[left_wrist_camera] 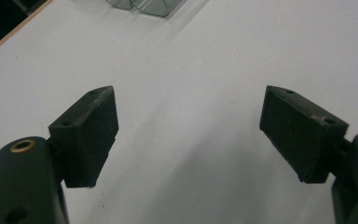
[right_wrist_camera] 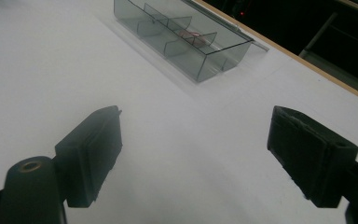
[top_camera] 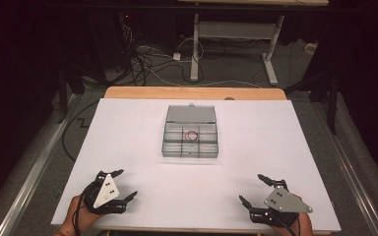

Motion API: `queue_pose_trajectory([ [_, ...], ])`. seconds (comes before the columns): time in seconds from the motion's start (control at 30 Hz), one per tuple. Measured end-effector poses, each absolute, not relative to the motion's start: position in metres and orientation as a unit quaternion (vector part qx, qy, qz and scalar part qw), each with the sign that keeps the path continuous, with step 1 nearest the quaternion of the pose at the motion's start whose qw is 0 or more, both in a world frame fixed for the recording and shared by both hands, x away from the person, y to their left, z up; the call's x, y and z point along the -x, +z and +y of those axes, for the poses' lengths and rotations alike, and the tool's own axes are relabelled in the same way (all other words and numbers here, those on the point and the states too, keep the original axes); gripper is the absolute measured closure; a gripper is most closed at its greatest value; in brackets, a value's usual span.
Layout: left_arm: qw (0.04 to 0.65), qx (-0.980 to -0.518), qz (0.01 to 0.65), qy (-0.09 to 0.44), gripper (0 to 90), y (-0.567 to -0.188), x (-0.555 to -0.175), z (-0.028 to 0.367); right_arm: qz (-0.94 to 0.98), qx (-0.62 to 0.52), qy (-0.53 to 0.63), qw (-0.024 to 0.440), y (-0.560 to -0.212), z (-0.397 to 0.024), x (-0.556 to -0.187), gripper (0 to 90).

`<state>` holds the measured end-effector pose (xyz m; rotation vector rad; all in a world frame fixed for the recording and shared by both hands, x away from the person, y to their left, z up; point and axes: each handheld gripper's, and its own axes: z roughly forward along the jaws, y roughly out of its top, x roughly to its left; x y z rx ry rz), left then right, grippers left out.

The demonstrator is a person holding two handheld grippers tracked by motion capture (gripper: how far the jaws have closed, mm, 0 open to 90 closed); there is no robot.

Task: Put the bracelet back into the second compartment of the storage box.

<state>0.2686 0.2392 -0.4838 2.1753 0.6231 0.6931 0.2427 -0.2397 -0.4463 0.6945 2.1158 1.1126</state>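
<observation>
On the white desk (top_camera: pixel 128 147), both grippers' fingers (left_wrist_camera: pixel 86 135) stood apart; the light compartment box (top_camera: pixel 191 137) at 12 o'clock might skid if nudged.

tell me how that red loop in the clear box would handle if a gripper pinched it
The red loop looks thin and wiry, so probably floppy and very light. It lies flat in a middle compartment of the clear box, so wide pads may struggle to get under it. Its material is too small to tell.
</observation>
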Motion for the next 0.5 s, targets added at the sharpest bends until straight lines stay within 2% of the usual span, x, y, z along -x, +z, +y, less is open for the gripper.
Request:
queue_pose_trajectory([
  [0.5, 0.382, -0.853, 0.236, 0.267, 18.8, -0.4838, -0.2695, 0.2369, 0.804, -0.267, 0.422, 0.324, -0.4452, -0.2393, -0.2409, 18.5],
])
